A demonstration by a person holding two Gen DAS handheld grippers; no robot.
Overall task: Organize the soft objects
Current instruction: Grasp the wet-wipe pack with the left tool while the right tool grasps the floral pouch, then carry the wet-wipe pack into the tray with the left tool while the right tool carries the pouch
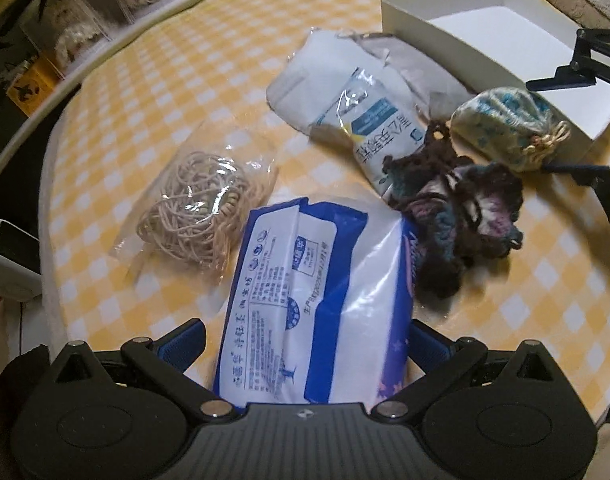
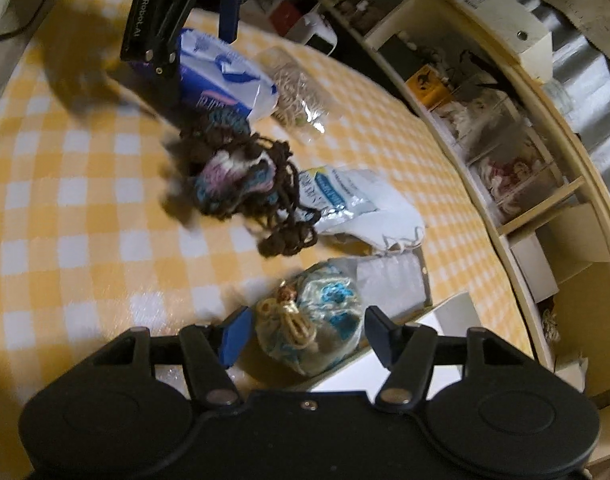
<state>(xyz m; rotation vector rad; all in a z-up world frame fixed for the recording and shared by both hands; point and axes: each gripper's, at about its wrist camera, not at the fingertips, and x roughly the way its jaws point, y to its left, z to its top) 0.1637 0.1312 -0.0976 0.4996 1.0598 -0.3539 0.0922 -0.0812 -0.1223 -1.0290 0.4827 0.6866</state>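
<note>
Left wrist view, bottom centre: the left claw sits with its blue-padded fingers on either side of a blue-and-white tissue pack; the pads lie close to the wrapper's sides, but whether they press it I cannot tell. Left of the pack, mid-frame, lies a clear bag of beige cord on the yellow-and-white checked worktop. Right of centre, a dark crocheted piece with pink and teal patches touches the pack's right edge. Above it lie a printed white packet and, under that, a folded white cloth. At the right of the frame, a pale drawstring pouch with blue spots rests against the near wall of an open white box in the upper right corner. Right wrist view, bottom centre: the right claw is spread wide around the pouch, with gaps between its pads and the fabric. Mid-frame lie the crocheted piece and the packet, and in the upper left, the tissue pack sits under the other gripper's black body. Shelves line the upper right.
</note>
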